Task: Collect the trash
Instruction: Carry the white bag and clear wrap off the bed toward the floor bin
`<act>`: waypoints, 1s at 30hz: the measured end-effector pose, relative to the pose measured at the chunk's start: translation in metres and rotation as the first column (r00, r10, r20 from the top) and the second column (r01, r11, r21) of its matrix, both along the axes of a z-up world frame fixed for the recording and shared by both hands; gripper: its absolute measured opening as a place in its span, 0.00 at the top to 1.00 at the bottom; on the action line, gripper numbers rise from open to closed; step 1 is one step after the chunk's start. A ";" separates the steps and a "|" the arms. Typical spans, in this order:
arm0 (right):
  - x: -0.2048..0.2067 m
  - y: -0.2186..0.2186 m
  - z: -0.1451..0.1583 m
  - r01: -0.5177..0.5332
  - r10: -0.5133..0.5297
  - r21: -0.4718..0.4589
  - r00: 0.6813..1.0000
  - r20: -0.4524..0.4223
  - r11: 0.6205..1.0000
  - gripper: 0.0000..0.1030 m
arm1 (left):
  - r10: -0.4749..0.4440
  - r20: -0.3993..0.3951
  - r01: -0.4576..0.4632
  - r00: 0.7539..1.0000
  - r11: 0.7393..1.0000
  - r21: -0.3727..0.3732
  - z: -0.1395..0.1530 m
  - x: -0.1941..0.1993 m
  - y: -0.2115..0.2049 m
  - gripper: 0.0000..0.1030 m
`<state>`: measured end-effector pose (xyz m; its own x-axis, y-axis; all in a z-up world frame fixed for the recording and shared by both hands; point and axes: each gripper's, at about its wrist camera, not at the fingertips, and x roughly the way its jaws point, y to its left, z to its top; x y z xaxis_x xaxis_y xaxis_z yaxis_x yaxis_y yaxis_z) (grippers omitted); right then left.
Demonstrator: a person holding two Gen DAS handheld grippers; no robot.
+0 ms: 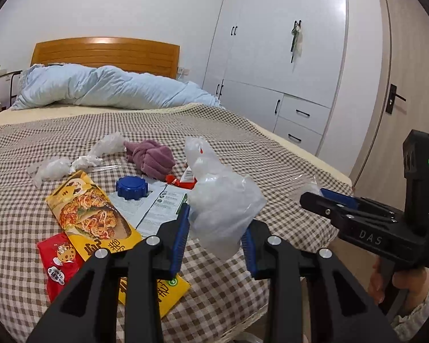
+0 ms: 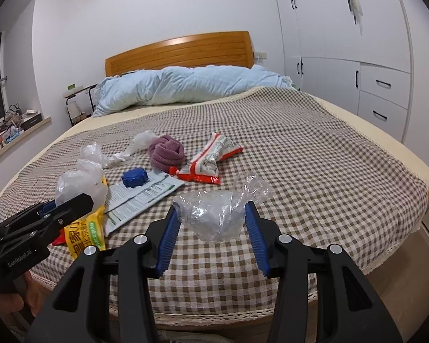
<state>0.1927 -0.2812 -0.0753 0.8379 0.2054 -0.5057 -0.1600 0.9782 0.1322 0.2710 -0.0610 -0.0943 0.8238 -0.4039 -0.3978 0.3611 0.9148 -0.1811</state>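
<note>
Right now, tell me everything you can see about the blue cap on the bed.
The blue cap looks like hard plastic, round with a scalloped, ridged rim and a flat top. It sits flat side up on a printed paper sheet on the checked bedspread, just in front of the purple cloth. Neither gripper touches it.

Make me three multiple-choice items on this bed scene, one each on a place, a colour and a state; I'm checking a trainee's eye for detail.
1. Where does the blue cap lie?
A. on the printed paper sheet
B. on the quilt
C. on the floor

2. What colour is the knotted cloth?
A. green
B. purple
C. orange

3. What does the right gripper hold?
A. nothing
B. a red packet
C. crumpled clear plastic

Answers: 1 A, the cap sits on the sheet's corner; 2 B, it is plainly purple; 3 C, the plastic sits between its blue pads.
</note>
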 end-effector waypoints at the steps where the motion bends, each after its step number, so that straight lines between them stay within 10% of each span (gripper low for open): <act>1: -0.002 0.001 0.002 -0.003 0.003 -0.002 1.000 0.008 1.000 0.56 | 0.002 0.003 -0.002 1.000 1.000 -0.001 0.002 -0.003 0.000 0.69; 30: -0.114 0.041 -0.001 -0.148 0.148 -0.027 0.989 -0.005 0.989 0.56 | 0.019 0.013 -0.019 1.000 1.000 -0.002 0.029 -0.133 0.052 0.69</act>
